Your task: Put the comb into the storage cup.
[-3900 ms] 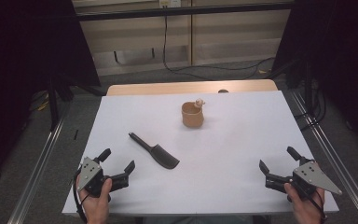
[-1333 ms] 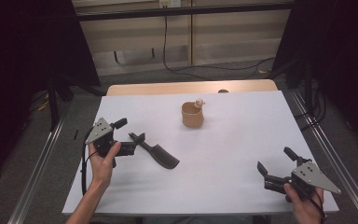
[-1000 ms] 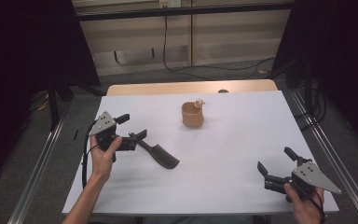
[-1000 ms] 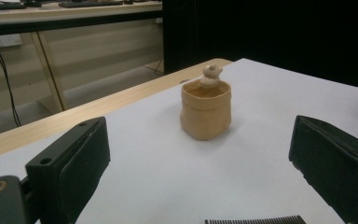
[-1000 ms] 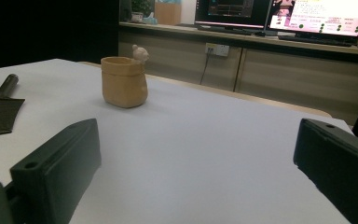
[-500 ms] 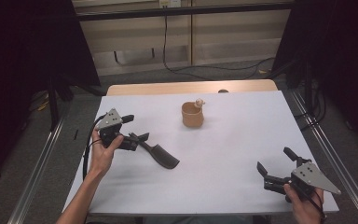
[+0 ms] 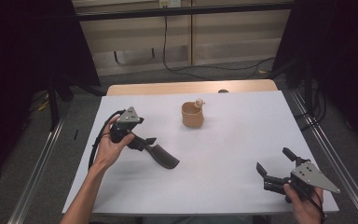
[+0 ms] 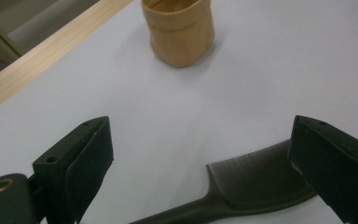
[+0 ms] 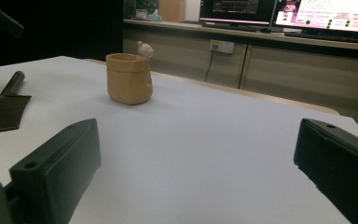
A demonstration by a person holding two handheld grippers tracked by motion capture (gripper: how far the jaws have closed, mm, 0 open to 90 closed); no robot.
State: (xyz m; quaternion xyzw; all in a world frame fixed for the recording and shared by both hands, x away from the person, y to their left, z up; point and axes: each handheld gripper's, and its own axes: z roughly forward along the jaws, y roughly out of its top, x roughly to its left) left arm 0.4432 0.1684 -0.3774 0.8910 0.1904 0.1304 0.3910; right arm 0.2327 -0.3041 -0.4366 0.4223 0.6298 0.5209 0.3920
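Over the spatula (image 8: 256,179) handle, the left claw (image 7: 142,140) gapes wide, jaws either side; the right claw (image 7: 272,171) sits released near the surface (image 7: 242,135) edge.

- No text, label, brand, number or sign could be read on anything in the pictures.
- Two lit monitor screens (image 9: 284,16) were seen in the right gripper view, on the counter behind the table (image 9: 242,140); lines of writing and coloured marks were shown on them, but they were too small and blurred to be made out.
- No marking was found on the tan cup (image 9: 129,78), which stood on the table in front of those screens.
- No lettering was found on the dark comb (image 8: 256,179) that lay on the table.
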